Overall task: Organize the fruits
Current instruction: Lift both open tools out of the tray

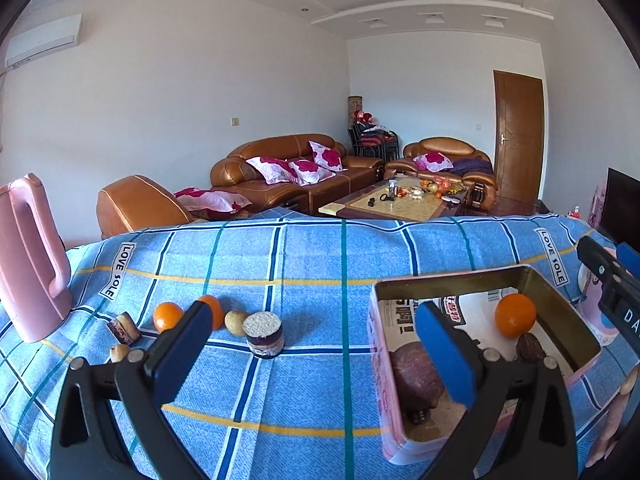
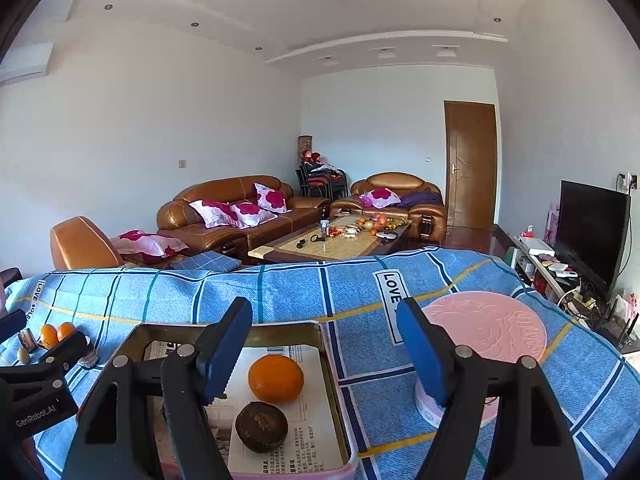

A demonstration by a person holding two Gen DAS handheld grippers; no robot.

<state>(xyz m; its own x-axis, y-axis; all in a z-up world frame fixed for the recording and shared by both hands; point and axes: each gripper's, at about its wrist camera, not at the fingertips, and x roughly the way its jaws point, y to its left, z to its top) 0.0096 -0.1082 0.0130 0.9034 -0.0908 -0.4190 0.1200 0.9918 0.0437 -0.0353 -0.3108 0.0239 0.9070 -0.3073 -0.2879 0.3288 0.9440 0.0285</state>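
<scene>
Right tongs [image 2: 324, 352] apart, orange [image 2: 276, 378] below between them, seemingly untouched

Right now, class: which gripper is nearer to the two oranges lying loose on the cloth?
Left. The left gripper hovers just before the two oranges; the right gripper hangs over the tin, well aside.

We read "LOVE SOLE" on the blue plaid cloth [image 1: 304, 264] labels and "GenRobot.AI" on the left gripper [image 2: 38, 396], left of our right claw
</scene>
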